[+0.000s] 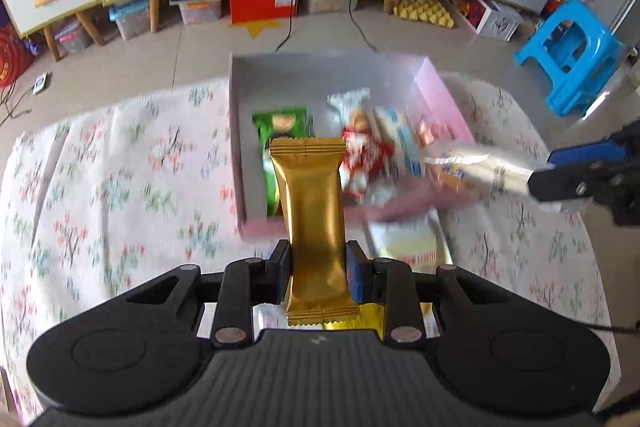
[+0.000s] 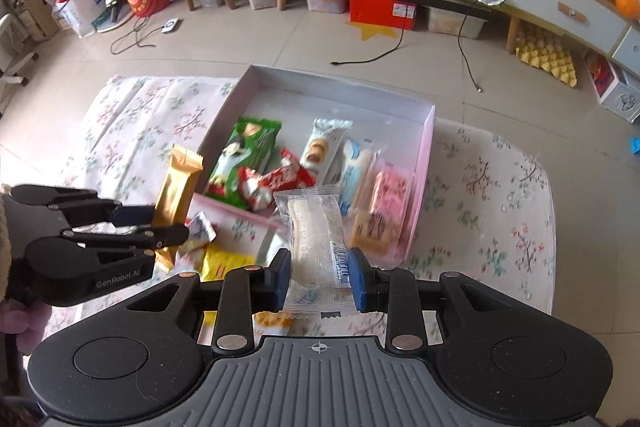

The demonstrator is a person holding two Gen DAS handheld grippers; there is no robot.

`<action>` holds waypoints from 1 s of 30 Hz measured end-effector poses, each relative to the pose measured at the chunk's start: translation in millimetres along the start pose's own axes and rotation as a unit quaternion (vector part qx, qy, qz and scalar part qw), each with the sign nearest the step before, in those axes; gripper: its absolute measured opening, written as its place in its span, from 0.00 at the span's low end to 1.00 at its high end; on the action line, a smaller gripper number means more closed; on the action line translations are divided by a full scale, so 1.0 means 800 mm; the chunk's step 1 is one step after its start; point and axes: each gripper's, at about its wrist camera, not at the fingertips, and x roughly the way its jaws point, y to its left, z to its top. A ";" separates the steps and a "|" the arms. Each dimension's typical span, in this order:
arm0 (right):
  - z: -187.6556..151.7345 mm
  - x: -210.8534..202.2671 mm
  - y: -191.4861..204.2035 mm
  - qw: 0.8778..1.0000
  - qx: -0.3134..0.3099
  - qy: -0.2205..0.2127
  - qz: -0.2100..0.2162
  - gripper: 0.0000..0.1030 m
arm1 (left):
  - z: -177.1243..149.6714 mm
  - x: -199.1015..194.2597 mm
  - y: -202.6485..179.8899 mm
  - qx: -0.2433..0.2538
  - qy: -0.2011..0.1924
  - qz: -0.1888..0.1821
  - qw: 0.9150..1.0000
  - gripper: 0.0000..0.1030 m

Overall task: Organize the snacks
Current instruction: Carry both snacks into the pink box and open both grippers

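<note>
Gold packet (image 1: 314, 223) pinched in the left gripper (image 1: 319, 259), clear wrapper (image 2: 316, 239) clamped in the right gripper (image 2: 320, 269). Both look mid-carry; next, release over the box (image 2: 424, 163).

Blurred: snack packets in the shallow pink cardboard box (image 1: 444, 95), prints unreadable
Hidden: yellow packet (image 2: 224, 261) on the floral cloth, partly behind the right tool (image 2: 319, 277)
Cut off: blue plastic stool (image 1: 568, 55), at the right edge
</note>
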 end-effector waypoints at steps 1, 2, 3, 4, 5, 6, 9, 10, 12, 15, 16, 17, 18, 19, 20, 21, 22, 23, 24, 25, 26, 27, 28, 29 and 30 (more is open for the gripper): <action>0.003 0.004 -0.002 1.000 0.000 0.001 -0.002 0.28 | 0.007 0.005 0.001 -0.002 -0.001 0.000 1.000 0.25; 0.009 0.010 -0.004 1.000 0.002 0.003 -0.003 0.28 | 0.013 0.010 0.003 -0.004 -0.003 0.000 1.000 0.25; 0.013 0.015 -0.005 1.000 0.003 0.004 -0.004 0.28 | 0.020 0.016 0.004 -0.006 -0.004 -0.001 1.000 0.25; 0.019 0.022 -0.008 1.000 0.006 0.006 -0.006 0.28 | 0.027 0.021 0.004 -0.008 -0.006 -0.002 1.000 0.25; 0.022 0.027 -0.010 1.000 0.009 0.006 -0.007 0.28 | 0.035 0.027 0.004 -0.012 -0.007 -0.003 1.000 0.25; 0.027 0.032 -0.013 1.000 0.012 0.007 -0.007 0.28 | 0.040 0.030 0.004 -0.015 -0.010 -0.006 1.000 0.25; 0.039 0.049 -0.021 1.000 0.022 0.002 -0.012 0.28 | 0.052 0.042 0.004 -0.022 -0.020 -0.018 0.999 0.25; 0.042 0.054 -0.024 1.000 0.027 0.000 -0.012 0.29 | 0.055 0.048 0.002 -0.023 -0.022 -0.020 0.999 0.25; 0.046 0.064 -0.030 0.999 0.038 -0.005 -0.013 0.29 | 0.058 0.060 0.000 -0.024 -0.024 -0.023 0.999 0.25; 0.047 0.080 -0.040 0.998 0.053 -0.010 -0.014 0.29 | 0.059 0.076 -0.002 -0.022 -0.023 -0.023 0.999 0.25; 0.047 0.084 -0.042 0.998 0.057 -0.011 -0.014 0.29 | 0.060 0.081 -0.001 -0.023 -0.024 -0.020 0.999 0.25; 0.047 0.089 -0.045 0.998 0.061 -0.012 -0.015 0.29 | 0.060 0.087 0.000 -0.025 -0.024 -0.018 0.999 0.25; 0.047 0.094 -0.048 0.998 0.065 -0.011 -0.016 0.29 | 0.060 0.090 0.003 -0.028 -0.024 -0.018 0.999 0.25; 0.047 0.099 -0.051 0.997 0.068 -0.010 -0.017 0.29 | 0.060 0.089 0.005 -0.031 -0.028 -0.022 0.999 0.25; 0.047 0.102 -0.052 0.997 0.069 -0.009 -0.018 0.29 | 0.061 0.089 0.007 -0.032 -0.035 -0.026 0.999 0.25; 0.047 0.106 -0.054 0.997 0.071 -0.009 -0.019 0.29 | 0.063 0.088 0.008 -0.031 -0.039 -0.023 0.998 0.25; 0.046 0.109 -0.055 0.997 0.073 -0.010 -0.020 0.29 | 0.065 0.088 0.009 -0.028 -0.042 -0.020 0.999 0.25; 0.047 0.111 -0.056 0.997 0.075 -0.011 -0.020 0.29 | 0.066 0.088 0.008 -0.025 -0.045 -0.016 0.999 0.25; 0.047 0.113 -0.057 0.997 0.078 -0.011 -0.020 0.29 | 0.067 0.088 0.007 -0.022 -0.049 -0.011 0.999 0.25; 0.048 0.115 -0.057 0.996 0.081 -0.012 -0.020 0.29 | 0.068 0.088 0.007 -0.019 -0.051 -0.006 0.998 0.25; 0.048 0.116 -0.057 0.996 0.083 -0.013 -0.021 0.29 | 0.069 0.088 0.006 -0.017 -0.055 -0.003 0.998 0.25; 0.049 0.117 -0.057 0.996 0.086 -0.015 -0.021 0.29 | 0.069 0.087 0.005 -0.015 -0.059 -0.001 0.998 0.25; 0.049 0.118 -0.058 0.996 0.088 -0.016 -0.022 0.29 | 0.069 0.087 0.004 -0.014 -0.063 0.001 0.998 0.25; 0.050 0.118 -0.058 0.996 0.090 -0.017 -0.022 0.29 | 0.068 0.087 0.004 -0.015 -0.065 0.002 0.998 0.25; 0.050 0.118 -0.058 0.995 0.091 -0.018 -0.022 0.30 | 0.067 0.087 0.004 -0.016 -0.067 0.001 0.998 0.27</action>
